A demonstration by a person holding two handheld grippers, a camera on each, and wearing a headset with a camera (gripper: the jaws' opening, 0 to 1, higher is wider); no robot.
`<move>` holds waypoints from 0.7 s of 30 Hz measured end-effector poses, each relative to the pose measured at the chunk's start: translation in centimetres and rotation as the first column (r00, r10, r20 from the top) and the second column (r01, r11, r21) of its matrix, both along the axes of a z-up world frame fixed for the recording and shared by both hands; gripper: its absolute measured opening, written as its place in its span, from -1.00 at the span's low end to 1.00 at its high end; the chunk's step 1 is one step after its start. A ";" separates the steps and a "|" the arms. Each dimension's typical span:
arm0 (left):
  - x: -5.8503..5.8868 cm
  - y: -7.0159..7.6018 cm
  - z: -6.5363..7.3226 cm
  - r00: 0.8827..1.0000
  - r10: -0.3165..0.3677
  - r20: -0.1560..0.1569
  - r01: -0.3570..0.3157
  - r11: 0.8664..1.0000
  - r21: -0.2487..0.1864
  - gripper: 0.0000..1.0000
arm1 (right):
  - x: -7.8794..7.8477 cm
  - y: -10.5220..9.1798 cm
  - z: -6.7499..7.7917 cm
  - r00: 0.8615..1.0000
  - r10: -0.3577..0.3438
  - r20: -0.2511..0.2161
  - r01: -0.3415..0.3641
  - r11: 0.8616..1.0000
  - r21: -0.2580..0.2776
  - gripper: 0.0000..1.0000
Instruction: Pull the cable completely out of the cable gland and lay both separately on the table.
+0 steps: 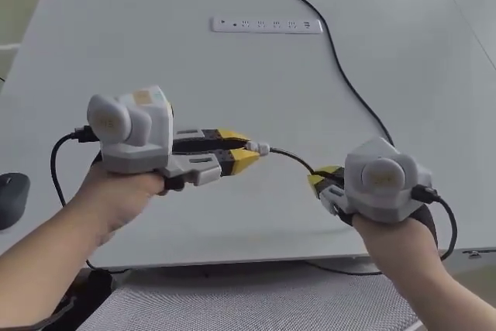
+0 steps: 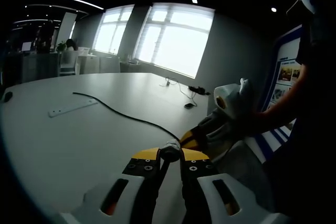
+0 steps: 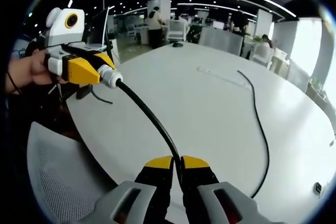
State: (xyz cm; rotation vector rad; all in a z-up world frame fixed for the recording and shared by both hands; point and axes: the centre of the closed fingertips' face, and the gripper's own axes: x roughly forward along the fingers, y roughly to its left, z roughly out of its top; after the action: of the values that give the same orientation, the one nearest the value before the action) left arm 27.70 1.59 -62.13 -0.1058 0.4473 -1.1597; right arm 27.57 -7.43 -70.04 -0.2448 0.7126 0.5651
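Note:
My left gripper [image 1: 249,153] is shut on a small white cable gland [image 1: 260,148], held above the table's near edge. In the left gripper view the gland [image 2: 169,150] sits between the yellow-tipped jaws of my left gripper [image 2: 169,157]. A black cable [image 1: 293,158] runs from the gland to my right gripper [image 1: 318,179], which is shut on it. In the right gripper view the cable [image 3: 149,116] rises from my right gripper [image 3: 177,163] up to the gland [image 3: 108,76]. Beyond the grip, the cable [image 1: 341,71] trails across the table.
A white power strip [image 1: 266,25] lies at the far middle of the grey table [image 1: 155,60]. A dark mouse [image 1: 11,199] rests at the left edge. A mesh chair seat [image 1: 248,304] is below the table's near edge. People stand far back in the right gripper view.

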 end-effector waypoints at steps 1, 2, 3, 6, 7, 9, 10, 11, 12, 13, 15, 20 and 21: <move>0.0 0.0 0.0 1.000 -0.001 0.000 0.001 1.000 0.002 -0.70 | -0.1 0.2 0.3 1.000 0.013 0.009 -0.013 1.000 0.005 -0.95; 0.0 0.0 -0.1 1.000 -0.003 0.000 0.003 1.000 0.003 -0.70 | -0.2 0.3 0.6 1.000 0.020 0.015 -0.020 1.000 0.002 -0.92; 0.0 -0.1 -0.1 1.000 -0.003 0.000 0.003 1.000 0.003 -0.70 | -0.3 0.6 1.2 0.999 0.038 0.029 -0.038 0.999 0.002 -0.89; 0.0 -0.1 -0.1 1.000 -0.001 -0.003 0.001 1.000 0.001 -0.70 | -0.1 1.6 2.7 0.993 0.088 0.082 -0.088 0.996 -0.009 -0.76; 0.0 -0.1 -0.1 1.000 0.000 -0.004 0.000 1.000 0.001 -0.70 | 0.0 2.3 3.4 0.986 0.125 0.107 -0.124 0.992 -0.018 -0.75; 0.0 -0.2 -0.1 1.000 -0.002 -0.003 0.002 1.000 0.000 -0.70 | 0.0 3.1 4.2 0.976 0.170 0.135 -0.166 0.985 -0.042 -0.75; 0.0 -0.2 -0.1 1.000 -0.004 -0.003 0.004 1.000 0.001 -0.70 | 0.1 3.7 4.6 0.966 0.209 0.156 -0.200 0.977 -0.070 -0.73; 0.0 -0.2 -0.1 1.000 -0.004 -0.002 0.004 1.000 0.002 -0.70 | 0.2 4.1 4.9 0.957 0.235 0.170 -0.222 0.971 -0.091 -0.72; 0.0 -0.2 -0.1 1.000 -0.004 -0.003 0.004 1.000 0.002 -0.70 | 0.2 4.5 5.0 0.950 0.257 0.179 -0.240 0.964 -0.112 -0.73; 0.0 -0.2 -0.1 1.000 -0.004 -0.003 0.004 1.000 0.001 -0.70 | 0.3 4.9 5.2 0.943 0.276 0.187 -0.256 0.959 -0.123 -0.74; 0.0 -0.2 -0.1 1.000 -0.005 -0.003 0.005 1.000 0.000 -0.70 | 0.4 5.8 5.7 0.926 0.314 0.207 -0.289 0.946 -0.145 -0.74; 0.0 -0.1 -0.1 1.000 -0.005 -0.003 0.005 1.000 -0.001 -0.70 | 0.5 7.0 6.1 0.904 0.363 0.227 -0.325 0.927 -0.186 -0.80; 0.0 -0.1 -0.1 1.000 -0.005 -0.003 0.005 1.000 -0.002 -0.70 | 0.5 7.1 6.2 0.901 0.368 0.230 -0.330 0.925 -0.188 -0.82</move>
State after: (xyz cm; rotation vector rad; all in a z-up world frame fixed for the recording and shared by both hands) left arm 27.70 1.48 -62.18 -0.1080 0.4498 -1.1652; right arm 28.09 -0.34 -63.83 -0.5819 0.4518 0.8081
